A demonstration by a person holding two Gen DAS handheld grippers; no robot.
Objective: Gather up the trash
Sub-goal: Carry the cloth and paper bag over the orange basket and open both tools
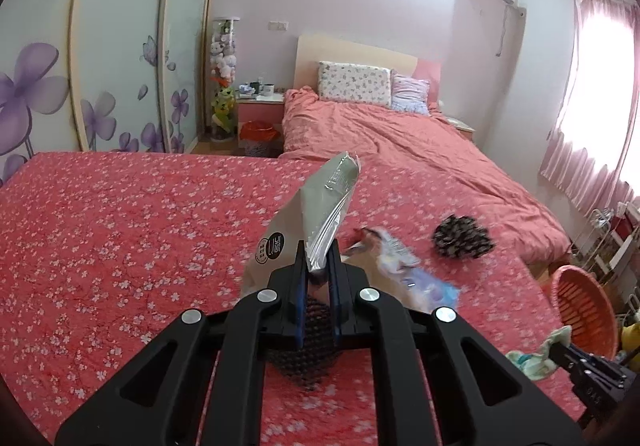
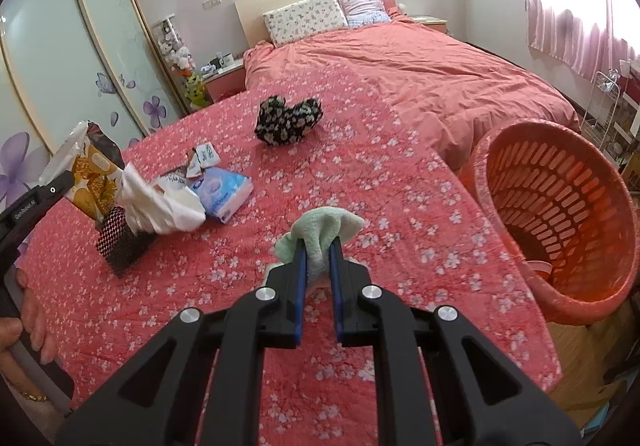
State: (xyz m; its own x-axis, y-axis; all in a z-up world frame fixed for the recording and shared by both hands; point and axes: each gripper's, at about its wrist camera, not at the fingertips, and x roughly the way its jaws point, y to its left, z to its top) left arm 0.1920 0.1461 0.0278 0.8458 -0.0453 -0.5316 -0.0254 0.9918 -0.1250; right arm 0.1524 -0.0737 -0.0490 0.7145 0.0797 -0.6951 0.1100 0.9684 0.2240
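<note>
My left gripper [image 1: 317,258] is shut on a silver snack bag [image 1: 308,214], held up above the red flowered cover [image 1: 120,230]; the right wrist view shows the bag's yellow printed side [image 2: 94,174]. My right gripper [image 2: 319,254] is shut on a pale green cloth [image 2: 320,230], held over the cover near the orange basket [image 2: 560,206]. The cloth [image 1: 536,358] and right gripper also show at the left wrist view's lower right. A blue tissue pack [image 2: 224,190], a white plastic bag [image 2: 168,206] and small wrappers [image 2: 204,158] lie on the cover.
A black flowered cloth [image 2: 288,118] lies farther back on the cover. A dark checked cloth [image 2: 120,242] lies under the snack bag. Behind is a bed with a pink quilt [image 2: 420,62]. A small bin with a red liner [image 1: 258,134] stands by the nightstand.
</note>
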